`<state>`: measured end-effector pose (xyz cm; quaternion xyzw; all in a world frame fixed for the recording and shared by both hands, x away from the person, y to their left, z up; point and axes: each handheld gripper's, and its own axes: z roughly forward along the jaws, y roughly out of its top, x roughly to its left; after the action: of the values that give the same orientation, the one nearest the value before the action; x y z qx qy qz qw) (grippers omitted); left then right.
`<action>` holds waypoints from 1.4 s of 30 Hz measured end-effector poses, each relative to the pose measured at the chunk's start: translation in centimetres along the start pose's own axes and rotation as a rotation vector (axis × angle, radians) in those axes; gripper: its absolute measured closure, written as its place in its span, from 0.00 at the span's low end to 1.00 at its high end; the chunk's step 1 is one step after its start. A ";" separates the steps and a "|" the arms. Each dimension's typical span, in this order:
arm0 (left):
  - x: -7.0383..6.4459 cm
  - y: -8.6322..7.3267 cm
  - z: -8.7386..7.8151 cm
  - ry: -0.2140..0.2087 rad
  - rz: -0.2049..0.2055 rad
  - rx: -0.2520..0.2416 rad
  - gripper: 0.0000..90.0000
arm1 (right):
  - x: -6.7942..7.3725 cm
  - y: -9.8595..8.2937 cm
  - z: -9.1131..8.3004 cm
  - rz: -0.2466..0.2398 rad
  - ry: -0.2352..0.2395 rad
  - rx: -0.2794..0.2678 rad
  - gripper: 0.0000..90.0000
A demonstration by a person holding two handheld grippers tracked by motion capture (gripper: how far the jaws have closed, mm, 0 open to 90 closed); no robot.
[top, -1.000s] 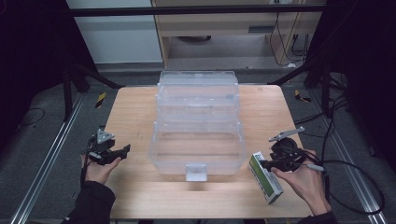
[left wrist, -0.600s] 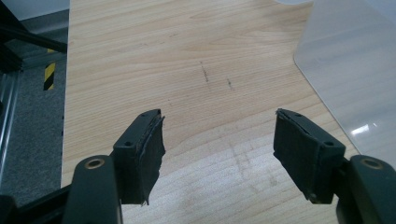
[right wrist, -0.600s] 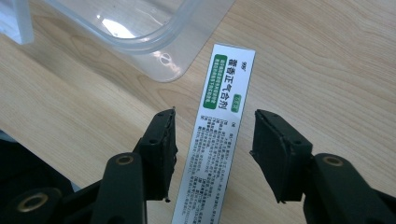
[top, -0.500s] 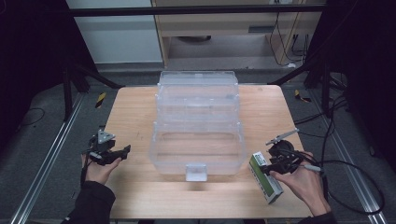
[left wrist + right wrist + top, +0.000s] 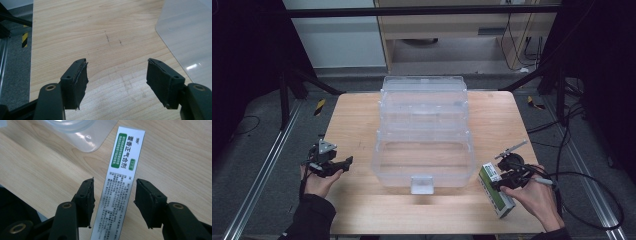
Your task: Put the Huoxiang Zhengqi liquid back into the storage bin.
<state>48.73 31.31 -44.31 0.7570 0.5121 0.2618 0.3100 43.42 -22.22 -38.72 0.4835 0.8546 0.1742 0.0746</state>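
Right gripper (image 5: 113,200) jaws spread astride the slim box (image 5: 120,182); centre, lower, then pinch, probably on its long edges; left gripper (image 5: 116,82) gapes idle.

On the bench (image 5: 357,120) we see the tiered storage box (image 5: 424,135) in the middle. The flat carton (image 5: 496,190) lies on the bench just right of the box's near corner, between the jaws of the right hand-held gripper (image 5: 497,186). The left hand-held gripper (image 5: 346,164) sits left of the box, apart from it.
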 end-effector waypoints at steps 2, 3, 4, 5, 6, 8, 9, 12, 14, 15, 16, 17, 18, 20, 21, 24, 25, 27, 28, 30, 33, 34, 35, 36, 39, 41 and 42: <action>0.0 0.0 0.0 0.001 -0.001 0.000 0.36 | 0.0 0.0 0.2 0.000 -0.002 0.008 0.57; 0.0 0.0 0.0 0.001 -0.001 0.000 0.36 | 0.0 0.0 0.3 0.001 -0.002 0.011 0.57; 0.0 0.0 0.0 0.002 0.000 0.001 0.36 | 0.0 0.0 0.4 0.003 0.003 0.020 0.58; 0.0 0.0 0.0 0.002 0.001 0.002 0.36 | 0.0 0.0 0.5 0.000 0.002 0.021 0.59; 0.0 0.0 0.1 0.001 0.003 0.003 0.36 | 0.0 0.0 0.6 0.001 0.004 0.023 0.59; 0.0 0.0 0.1 0.001 0.004 0.006 0.36 | 0.0 0.0 0.7 0.007 -0.002 0.034 0.60; -0.1 0.0 0.1 0.001 0.005 0.006 0.36 | 0.0 0.1 0.9 0.010 -0.001 0.036 0.61; -0.1 0.0 0.1 0.000 0.005 0.006 0.36 | -0.1 0.1 0.9 0.024 -0.001 0.046 0.63; -0.1 0.0 0.1 0.000 0.006 0.006 0.36 | -0.1 0.1 1.0 0.033 0.001 0.050 0.63; -0.1 0.0 0.1 -0.001 0.006 0.007 0.36 | -0.1 0.2 1.0 0.035 0.002 0.052 0.63; -0.1 0.0 0.1 -0.001 0.007 0.008 0.36 | -0.1 0.2 1.1 0.030 0.002 0.050 0.63; -0.1 0.0 0.1 -0.001 0.008 0.009 0.36 | -0.2 0.2 1.1 0.028 0.002 0.050 0.63; -0.1 0.0 0.2 -0.001 0.009 0.010 0.36 | -0.2 0.2 1.1 0.019 0.000 0.049 0.64; -0.1 -0.1 0.2 -0.001 0.010 0.012 0.36 | -0.2 0.2 1.1 0.017 -0.004 0.055 0.65; -0.1 -0.1 0.2 -0.002 0.012 0.013 0.36 | -0.2 0.3 1.1 0.027 -0.008 0.062 0.66; -0.1 -0.1 0.2 -0.002 0.012 0.014 0.36 | -0.4 0.3 0.9 0.012 -0.031 0.066 0.70; -0.1 -0.1 0.2 -0.002 0.012 0.015 0.36 | -0.4 0.2 0.9 0.017 -0.030 0.066 0.70; -0.1 -0.1 0.3 -0.002 0.013 0.017 0.36 | -0.4 0.3 0.9 0.009 -0.031 0.067 0.70; -0.2 -0.1 0.3 -0.003 0.013 0.018 0.36 | -0.4 0.3 1.0 0.008 -0.031 0.071 0.70; -0.2 -0.1 0.3 -0.004 0.015 0.017 0.36 | -0.3 0.4 1.0 0.005 -0.033 0.079 0.69; -0.2 -0.1 0.3 -0.003 0.016 0.019 0.36 | -0.4 0.5 1.0 -0.005 -0.030 0.083 0.69; -0.2 -0.1 0.3 -0.002 0.016 0.020 0.36 | -0.4 0.5 1.0 0.000 -0.026 0.085 0.68; -0.2 -0.1 0.3 -0.004 0.017 0.022 0.36 | -0.4 0.5 1.1 -0.007 -0.024 0.085 0.68; -0.2 -0.1 0.3 -0.002 0.017 0.021 0.36 | -0.4 0.5 1.1 -0.005 -0.025 0.086 0.68; -0.2 -0.1 0.4 -0.003 0.018 0.022 0.36 | -0.4 0.5 1.2 0.001 -0.024 0.092 0.69; -0.3 -0.1 0.4 -0.004 0.022 0.026 0.36 | -0.4 0.6 1.2 -0.005 -0.024 0.095 0.69; -0.3 -0.1 0.4 -0.003 0.023 0.026 0.36 | -0.4 0.6 1.3 -0.005 -0.029 0.097 0.69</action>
<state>48.85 30.99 -44.70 0.7673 0.5062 0.2576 0.2977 44.48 -21.96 -39.71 0.4869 0.8620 0.1254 0.0642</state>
